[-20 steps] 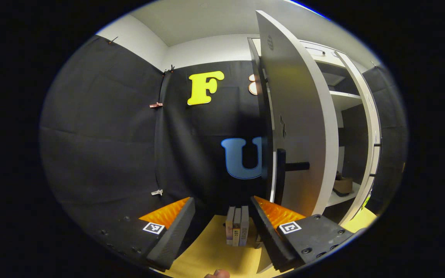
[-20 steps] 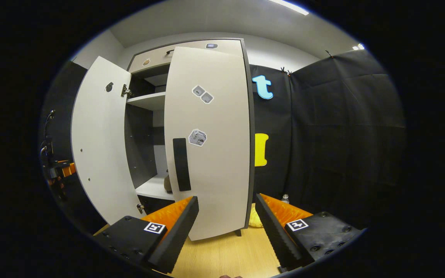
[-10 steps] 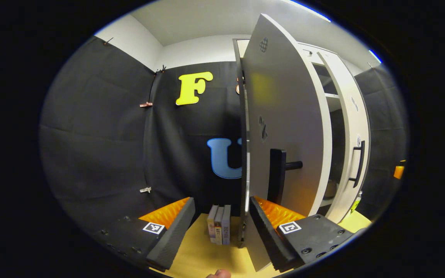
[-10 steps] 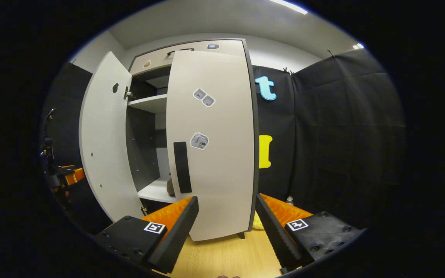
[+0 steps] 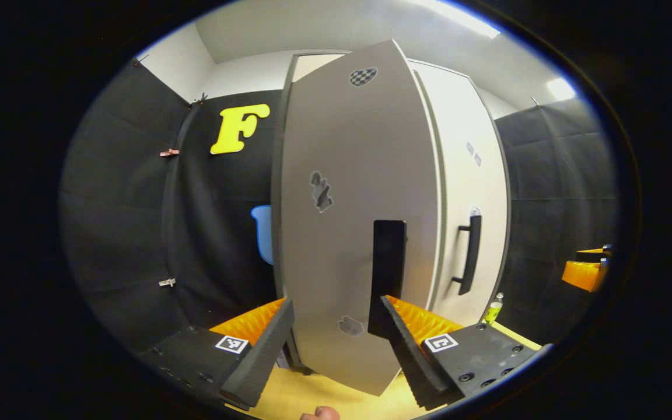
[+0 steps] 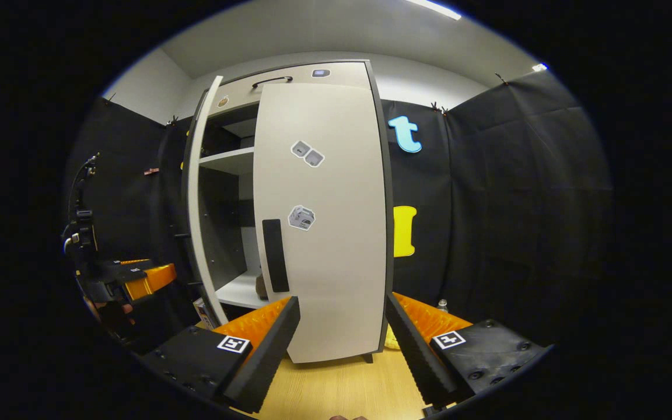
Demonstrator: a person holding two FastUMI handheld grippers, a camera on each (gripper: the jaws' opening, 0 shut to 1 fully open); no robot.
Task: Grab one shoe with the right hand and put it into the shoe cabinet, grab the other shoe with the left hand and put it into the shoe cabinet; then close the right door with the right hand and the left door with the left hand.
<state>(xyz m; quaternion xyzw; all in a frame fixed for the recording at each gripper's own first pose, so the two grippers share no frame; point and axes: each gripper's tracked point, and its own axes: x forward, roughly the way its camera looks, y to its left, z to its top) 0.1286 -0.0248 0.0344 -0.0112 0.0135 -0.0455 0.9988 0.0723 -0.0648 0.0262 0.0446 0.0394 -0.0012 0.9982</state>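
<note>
In the left gripper view the cabinet's left door (image 5: pixel 342 221) faces me and hides the inside. Its dark handle (image 5: pixel 388 256) stands just above my left gripper (image 5: pixel 336 326), which is open and holds nothing. One of its fingers (image 5: pixel 397 332) overlaps the handle's lower end; I cannot tell if they touch. In the right gripper view the left door (image 6: pixel 196 204) is seen edge-on, still ajar. A brown shoe (image 6: pixel 261 286) sits on the lower shelf. The right door (image 6: pixel 321 233) lies shut. My right gripper (image 6: pixel 342 326) is open in front of it, apart from its handle (image 6: pixel 275 254).
My left gripper (image 6: pixel 132 280) and the hand holding it appear at the far left of the right gripper view. A small bottle (image 5: pixel 493 309) stands on the wood floor (image 6: pixel 336 385) to the right of the cabinet. Black cloth walls close in both sides.
The left door has swung from wide open to nearly shut, with my left gripper following it round. The right door and right gripper have hardly moved.
</note>
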